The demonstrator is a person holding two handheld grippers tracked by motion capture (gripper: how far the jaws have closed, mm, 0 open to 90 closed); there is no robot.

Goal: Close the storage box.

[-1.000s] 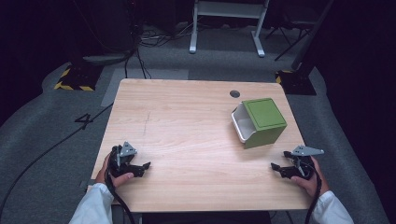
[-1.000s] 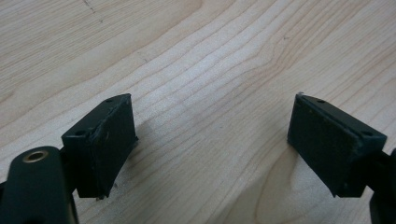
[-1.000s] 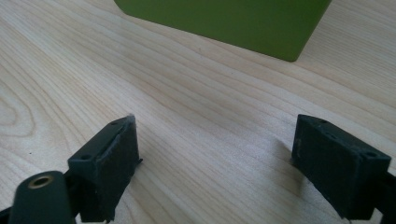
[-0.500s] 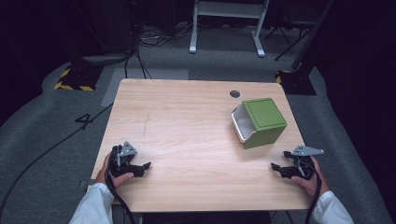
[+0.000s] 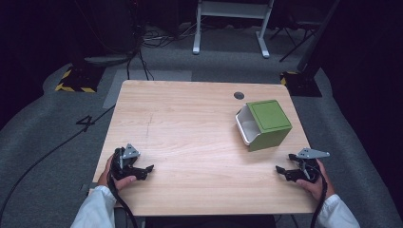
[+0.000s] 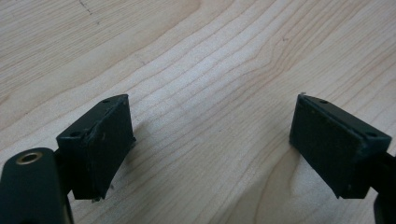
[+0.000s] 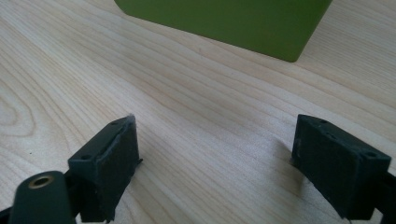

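1. High view: a green box (image 5: pixel 266 124) lies tipped on its side on the right half of the wooden surface (image 5: pixel 190 123), its white-lined opening facing left.
2. Left tool (image 5: pixel 145 169) rests near the front left corner, right tool (image 5: pixel 281 169) near the front right; both are held by the person's hands, with jaws spread and nothing between them.
3. Right gripper view: the box's green wall (image 7: pixel 224 21) lies just ahead of the open jaws, apart from them.
4. Handling, as a judgement: the box looks rigid, smooth-walled and probably light, so it may slide when nudged. The thin wall at the open mouth seems the best hold, since the body looks too wide for the jaws.
5. Room: bare surface extends left and forward of the box. Its right side sits near the surface's right edge, and a cable hole (image 5: pixel 238 95) lies just behind it.
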